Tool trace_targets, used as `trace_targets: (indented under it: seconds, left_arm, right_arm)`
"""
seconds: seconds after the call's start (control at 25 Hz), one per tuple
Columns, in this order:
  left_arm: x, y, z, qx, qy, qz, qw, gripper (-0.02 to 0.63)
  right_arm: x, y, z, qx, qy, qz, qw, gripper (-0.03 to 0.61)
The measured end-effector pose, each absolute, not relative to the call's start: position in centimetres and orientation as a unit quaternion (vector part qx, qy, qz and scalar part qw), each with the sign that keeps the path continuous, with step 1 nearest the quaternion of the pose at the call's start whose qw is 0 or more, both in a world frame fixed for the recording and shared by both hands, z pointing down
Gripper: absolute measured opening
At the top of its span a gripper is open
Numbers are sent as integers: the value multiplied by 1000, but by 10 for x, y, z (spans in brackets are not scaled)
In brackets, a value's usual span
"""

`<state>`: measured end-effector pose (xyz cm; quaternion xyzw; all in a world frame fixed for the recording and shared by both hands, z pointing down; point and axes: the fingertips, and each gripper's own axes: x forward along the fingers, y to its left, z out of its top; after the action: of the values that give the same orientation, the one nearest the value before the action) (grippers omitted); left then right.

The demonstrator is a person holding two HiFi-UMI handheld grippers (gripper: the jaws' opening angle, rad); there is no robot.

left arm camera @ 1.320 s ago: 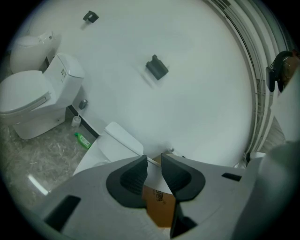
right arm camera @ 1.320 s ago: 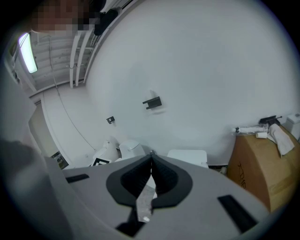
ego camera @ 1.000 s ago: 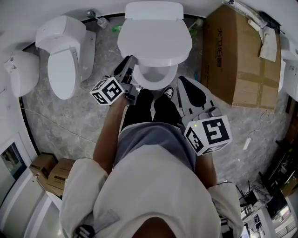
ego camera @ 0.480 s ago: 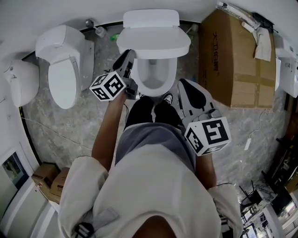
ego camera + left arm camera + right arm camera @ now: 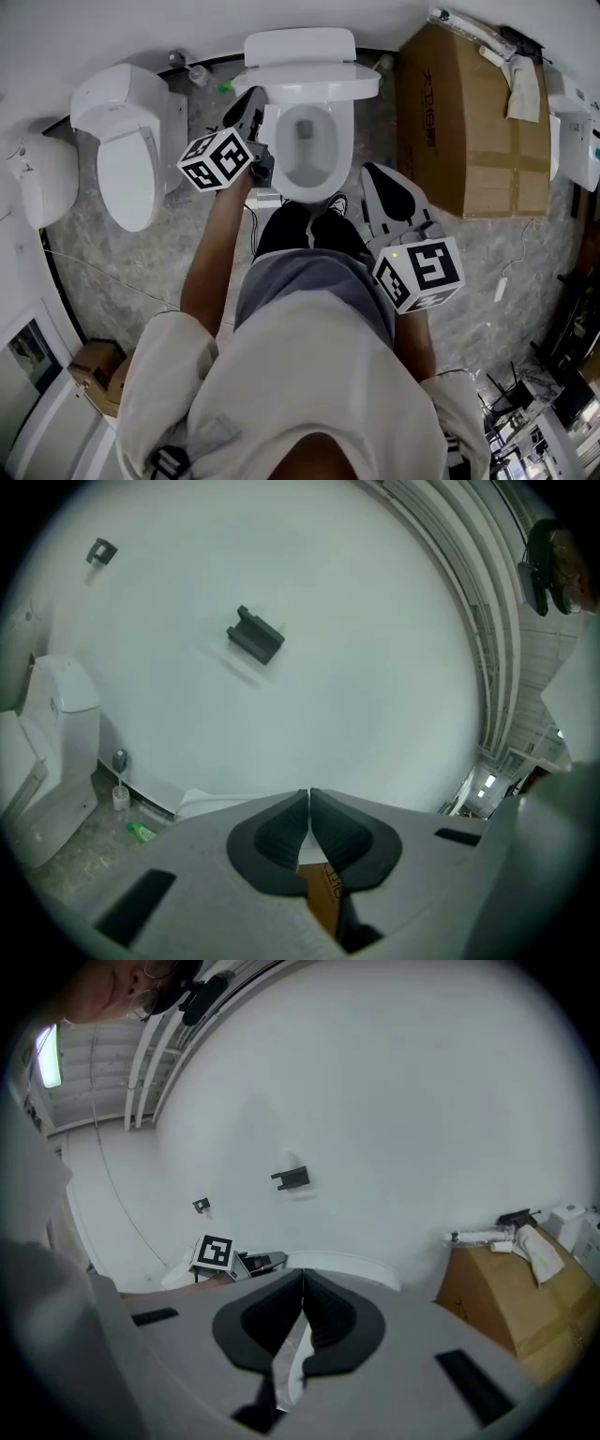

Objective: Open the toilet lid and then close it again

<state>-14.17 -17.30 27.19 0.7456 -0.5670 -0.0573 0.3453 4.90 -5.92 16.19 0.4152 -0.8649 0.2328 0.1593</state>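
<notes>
The white toilet (image 5: 281, 173) stands in the middle, straight ahead of me. Its lid (image 5: 305, 77) is raised nearly upright against the tank (image 5: 300, 42), and the bowl (image 5: 305, 141) is uncovered. My left gripper (image 5: 253, 101) is at the lid's left edge, beside the bowl rim; whether it touches the lid I cannot tell. Its jaws have just been closing and in the left gripper view (image 5: 309, 795) they meet with nothing between them. My right gripper (image 5: 370, 176) hangs to the right of the bowl, apart from it, shut and holding nothing (image 5: 302, 1275).
A second toilet (image 5: 127, 141) stands to the left, with another white fixture (image 5: 37, 178) beyond it. A big cardboard box (image 5: 469, 122) sits close on the right. Small boxes (image 5: 98, 370) lie at the lower left. The person's shoes (image 5: 309, 211) are right before the bowl.
The lid has swung from half lowered over the bowl to nearly upright. My left gripper went up and toward the tank with it. The right gripper stayed put.
</notes>
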Motion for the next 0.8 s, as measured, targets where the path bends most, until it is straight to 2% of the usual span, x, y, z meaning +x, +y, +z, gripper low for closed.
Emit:
trace_targets:
  seconds: [0.8]
  left_arm:
    - [-150, -244, 246, 782, -561, 4, 271, 9]
  right_arm:
    - [46, -62, 172, 444, -845, 252, 160, 11]
